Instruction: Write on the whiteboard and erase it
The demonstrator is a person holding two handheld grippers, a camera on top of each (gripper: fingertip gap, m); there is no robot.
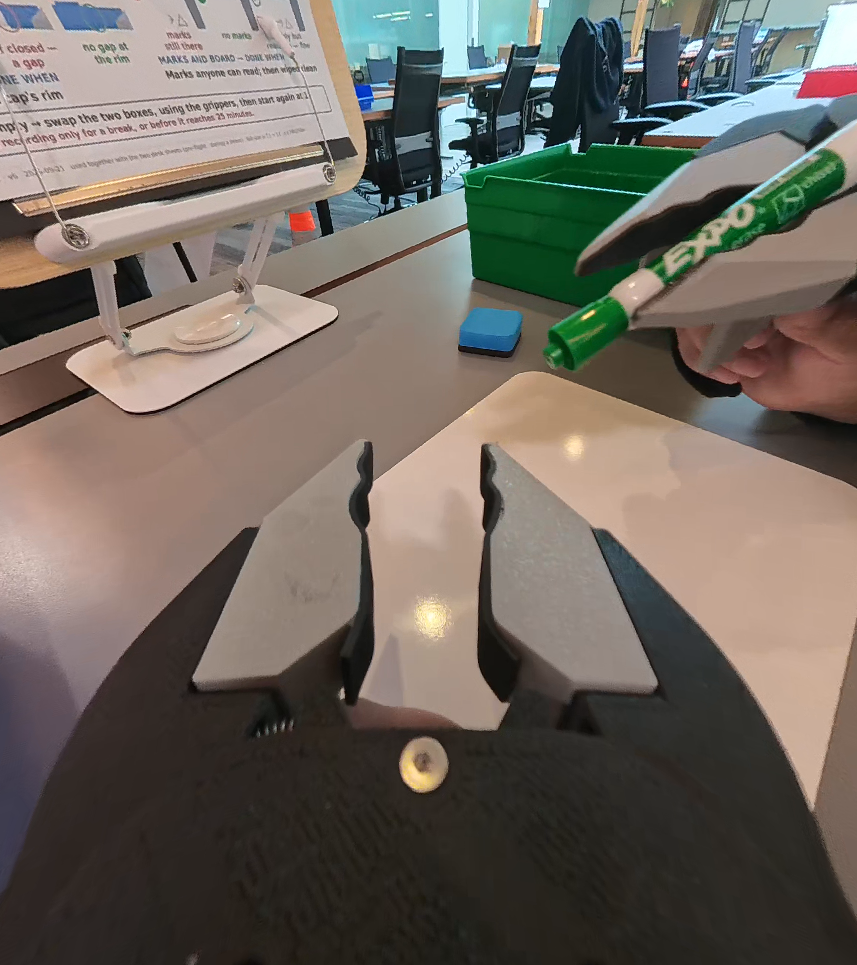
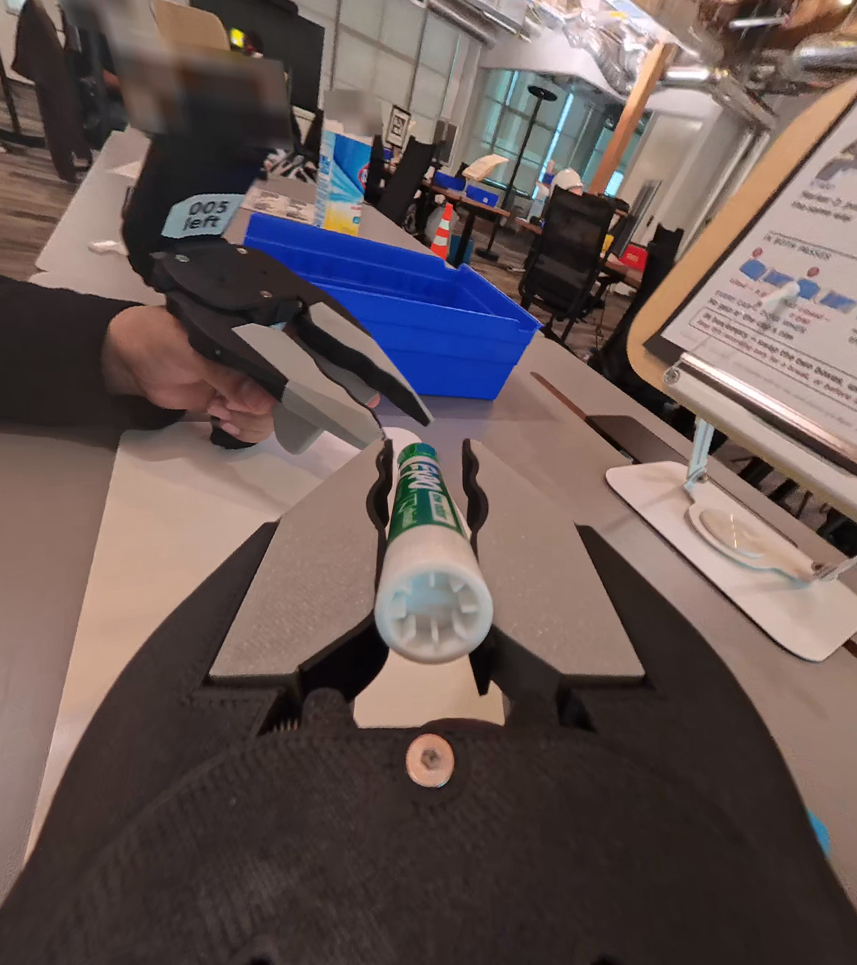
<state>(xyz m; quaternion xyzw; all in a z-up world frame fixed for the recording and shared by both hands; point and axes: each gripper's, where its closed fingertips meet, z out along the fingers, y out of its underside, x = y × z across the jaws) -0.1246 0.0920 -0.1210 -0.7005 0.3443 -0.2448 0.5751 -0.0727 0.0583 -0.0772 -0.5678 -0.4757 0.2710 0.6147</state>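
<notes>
A small whiteboard [image 1: 677, 522] lies flat on the grey table, blank where it shows; it also shows in the right wrist view [image 2: 180, 496]. My left gripper [image 1: 426, 454] is open and empty, low over the board's near half. My right gripper [image 2: 426, 449] is shut on a green marker [image 2: 426, 501], whose white back end faces the camera. In the left wrist view the right gripper [image 1: 609, 292] holds the marker [image 1: 703, 230] above the board's far right corner, green capped end pointing down-left. A blue eraser [image 1: 491, 329] lies on the table just beyond the board.
A green bin [image 1: 536, 224] stands behind the eraser. A blue bin [image 2: 442, 334] stands beyond the left gripper [image 2: 402, 423]. A white document stand [image 1: 196, 344] with an instruction sheet is at the far left, also in the right wrist view [image 2: 729, 564]. Office chairs and desks lie beyond.
</notes>
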